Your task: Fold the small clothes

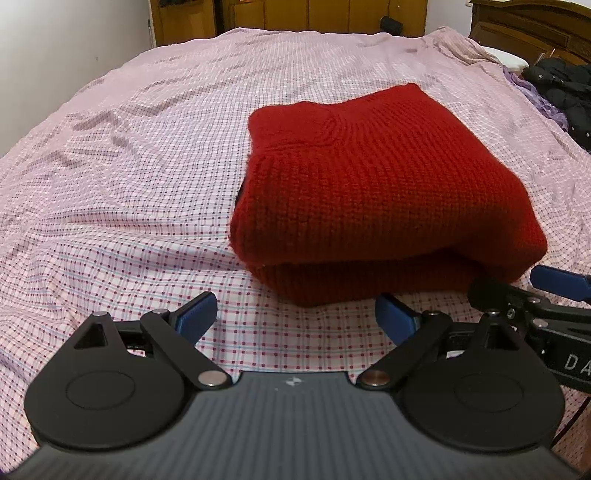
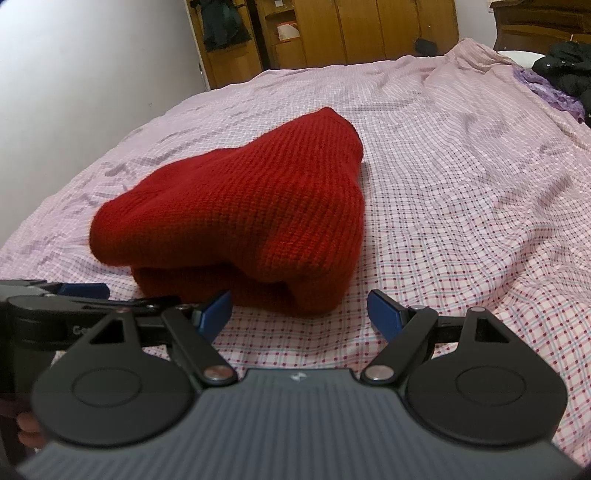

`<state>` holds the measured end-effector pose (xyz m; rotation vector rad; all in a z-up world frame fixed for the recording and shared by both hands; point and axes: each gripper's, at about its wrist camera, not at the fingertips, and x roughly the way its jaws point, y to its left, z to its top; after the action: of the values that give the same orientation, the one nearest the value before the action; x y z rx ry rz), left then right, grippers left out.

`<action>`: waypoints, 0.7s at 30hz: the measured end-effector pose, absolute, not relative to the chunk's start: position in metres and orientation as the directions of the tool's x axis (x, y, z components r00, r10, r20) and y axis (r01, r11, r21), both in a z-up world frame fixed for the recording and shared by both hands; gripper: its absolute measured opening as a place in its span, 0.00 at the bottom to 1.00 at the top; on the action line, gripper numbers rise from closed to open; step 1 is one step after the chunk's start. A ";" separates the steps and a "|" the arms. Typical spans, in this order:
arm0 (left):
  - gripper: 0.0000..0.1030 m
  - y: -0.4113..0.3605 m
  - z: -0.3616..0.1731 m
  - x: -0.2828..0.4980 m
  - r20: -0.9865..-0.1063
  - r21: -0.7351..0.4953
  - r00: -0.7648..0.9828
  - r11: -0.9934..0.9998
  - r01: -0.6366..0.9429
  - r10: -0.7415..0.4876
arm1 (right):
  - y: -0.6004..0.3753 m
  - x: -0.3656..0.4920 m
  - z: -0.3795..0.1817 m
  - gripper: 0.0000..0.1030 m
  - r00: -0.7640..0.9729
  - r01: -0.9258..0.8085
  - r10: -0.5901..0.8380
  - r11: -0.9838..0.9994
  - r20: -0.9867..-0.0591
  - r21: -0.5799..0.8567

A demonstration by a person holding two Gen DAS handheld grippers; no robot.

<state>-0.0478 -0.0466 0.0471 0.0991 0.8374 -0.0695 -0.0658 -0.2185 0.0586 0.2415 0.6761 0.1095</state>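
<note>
The red knitted sweater (image 1: pixel 376 192) lies folded into a thick, squarish bundle on the bed (image 1: pixel 129 166), toward the near edge and roughly midway across it. At least two layers are stacked, the rounded fold facing the cameras and the ribbed neckline showing on top at the far side. In the right wrist view the bundle (image 2: pixel 240 221) looks lumpier, with one far corner riding up into a hump.

The left tool (image 1: pixel 295 317) sits just short of the bundle's near edge, its blue fingers spread wide and holding nothing. The right tool (image 2: pixel 299 314) is likewise spread and empty, just beside the same near edge; the two tools are close together, each showing at the side of the other's view.

The fold itself appears essentially done, so the step in hand is likely the release and check of the finished bundle. The next move probably calls for either pressing the raised corner flat and squaring the edges, or leaving this piece and reaching for another garment.

Around it, the pink checked bedsheet (image 2: pixel 461 221) is wrinkled. A black jacket (image 1: pixel 561 88) and purple fabric (image 2: pixel 546 88) lie at the far right corner, with wooden wardrobes (image 2: pixel 351 29) beyond the far edge.
</note>
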 end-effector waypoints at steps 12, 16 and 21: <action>0.93 -0.046 0.047 -0.048 -0.751 0.057 0.660 0.994 0.096 -0.021 | -0.219 -0.066 0.059 0.80 0.776 -0.022 0.178 0.966 -0.605 0.257; 0.93 -0.046 0.047 -0.047 -0.750 0.058 0.661 0.994 0.097 -0.020 | -0.219 -0.066 0.059 0.80 0.776 -0.022 0.178 0.966 -0.605 0.256; 0.93 -0.047 0.047 -0.046 -0.752 0.059 0.659 0.993 0.098 -0.020 | -0.218 -0.065 0.059 0.80 0.776 -0.022 0.178 0.966 -0.605 0.256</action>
<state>-0.0465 -0.0469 0.0469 0.0974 0.8497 -0.0669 -0.0654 -0.2184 0.0588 0.2416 0.6760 0.1095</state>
